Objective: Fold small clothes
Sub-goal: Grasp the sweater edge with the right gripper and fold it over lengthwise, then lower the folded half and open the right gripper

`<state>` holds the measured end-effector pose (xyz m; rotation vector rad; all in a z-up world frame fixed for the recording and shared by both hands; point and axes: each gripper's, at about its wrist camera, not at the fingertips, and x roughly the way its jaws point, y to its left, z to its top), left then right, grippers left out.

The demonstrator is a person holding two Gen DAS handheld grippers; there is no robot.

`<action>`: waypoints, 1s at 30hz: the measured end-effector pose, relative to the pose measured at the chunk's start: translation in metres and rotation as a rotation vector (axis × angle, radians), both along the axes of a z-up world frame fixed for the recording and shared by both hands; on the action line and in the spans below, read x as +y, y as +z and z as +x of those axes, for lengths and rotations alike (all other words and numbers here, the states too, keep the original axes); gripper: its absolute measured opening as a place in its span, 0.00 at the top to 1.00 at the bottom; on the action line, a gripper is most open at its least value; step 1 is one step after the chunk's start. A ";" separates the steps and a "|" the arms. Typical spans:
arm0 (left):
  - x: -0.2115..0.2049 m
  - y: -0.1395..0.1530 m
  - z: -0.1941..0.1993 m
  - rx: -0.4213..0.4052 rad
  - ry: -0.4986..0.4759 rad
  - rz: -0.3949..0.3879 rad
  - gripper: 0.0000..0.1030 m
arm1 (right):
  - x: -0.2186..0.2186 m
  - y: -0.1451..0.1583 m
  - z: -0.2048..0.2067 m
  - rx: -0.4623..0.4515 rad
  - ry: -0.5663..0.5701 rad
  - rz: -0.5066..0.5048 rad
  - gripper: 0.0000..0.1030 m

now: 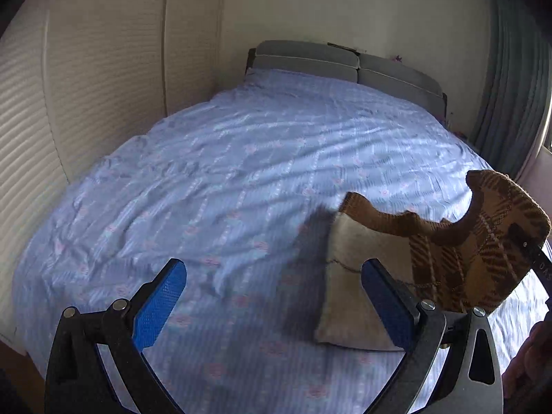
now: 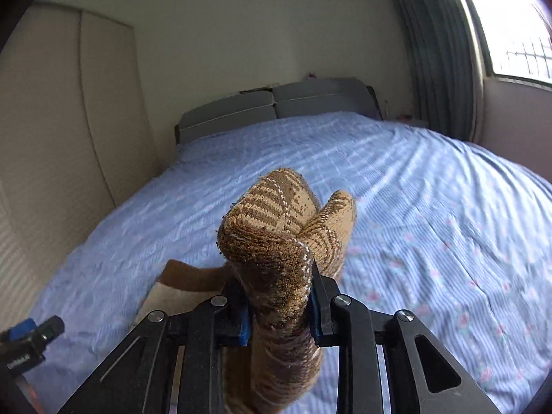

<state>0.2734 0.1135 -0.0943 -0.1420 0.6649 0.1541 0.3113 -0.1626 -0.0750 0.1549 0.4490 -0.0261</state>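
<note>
A small brown plaid knitted garment (image 1: 459,252) with a pale beige inside (image 1: 355,276) lies partly on the blue bed sheet (image 1: 241,179). Its right part is lifted in the air. My right gripper (image 2: 279,300) is shut on a bunched fold of the garment (image 2: 276,238) and holds it above the bed. The right gripper's black finger also shows in the left wrist view (image 1: 528,252) at the garment's lifted edge. My left gripper (image 1: 272,296) is open and empty, just above the sheet, with its right finger (image 1: 386,300) over the beige part.
The bed has a grey headboard (image 1: 345,62) at the far end. A cream ribbed wardrobe (image 1: 69,86) stands along the left side. A grey-green curtain (image 2: 438,45) and a bright window (image 2: 517,17) are on the right.
</note>
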 end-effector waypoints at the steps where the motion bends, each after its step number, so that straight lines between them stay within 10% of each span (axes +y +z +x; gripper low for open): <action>1: 0.012 0.001 -0.003 -0.003 0.020 0.001 0.00 | 0.020 0.001 0.004 -0.006 0.028 -0.044 0.74; 15: 0.107 -0.034 -0.027 0.062 0.138 -0.020 0.00 | 0.208 -0.095 -0.017 0.113 0.381 -0.632 0.74; 30: 0.077 -0.032 0.003 0.065 -0.019 -0.079 0.00 | 0.155 -0.067 -0.008 0.124 0.313 -0.392 0.74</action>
